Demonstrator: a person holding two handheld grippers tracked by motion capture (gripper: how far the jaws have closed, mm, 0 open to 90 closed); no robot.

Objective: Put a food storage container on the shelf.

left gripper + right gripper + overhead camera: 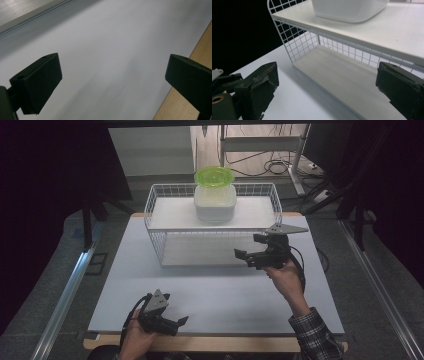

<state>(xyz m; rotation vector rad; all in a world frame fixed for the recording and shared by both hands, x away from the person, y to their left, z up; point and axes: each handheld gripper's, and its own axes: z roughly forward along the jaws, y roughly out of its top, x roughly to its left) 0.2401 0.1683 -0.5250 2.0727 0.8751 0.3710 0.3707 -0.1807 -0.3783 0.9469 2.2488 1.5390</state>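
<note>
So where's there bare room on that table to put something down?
The white table lies bare between the wire shelf rack and the near edge, between the left gripper and right gripper. The rack's lower shelf is bare too. Its top shelf is crowded mid-way by the white container with the green lid.

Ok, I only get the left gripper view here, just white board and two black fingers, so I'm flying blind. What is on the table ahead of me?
Observer: A white wire rack with two shelves stands at the far half of the table.
Operator: Anything on it?
Observer: A white container sits on the top shelf, with a green bowl-like lid on top of it.
Operator: Where is the right gripper?
Observer: The right gripper is open and holds nothing, at the rack's right front, level with the lower shelf.
</note>
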